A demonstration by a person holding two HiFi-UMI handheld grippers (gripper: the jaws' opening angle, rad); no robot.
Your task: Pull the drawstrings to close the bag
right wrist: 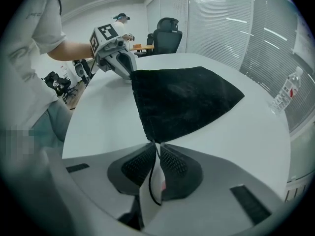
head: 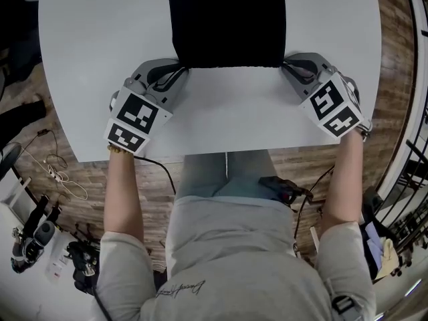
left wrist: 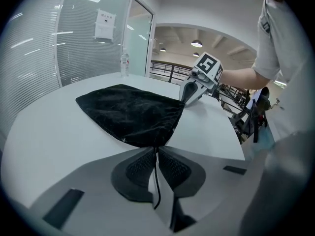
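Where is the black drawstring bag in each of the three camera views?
Head view: the black drawstring bag lies at top centre, running off the upper edge.
Left gripper view: it is in the middle, narrowing to a corner right at the jaws.
Right gripper view: it is in the middle, spreading up and right from the jaws.
Shared landmark: the white table beneath it in all three.

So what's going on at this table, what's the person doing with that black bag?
A person with a gripper in each hand is working on a black bag lying flat on the white table. The left gripper is shut on the left drawstring at one near corner, the right gripper on the right drawstring at the other. The bag's mouth looks ungathered, so it isn't closed yet.
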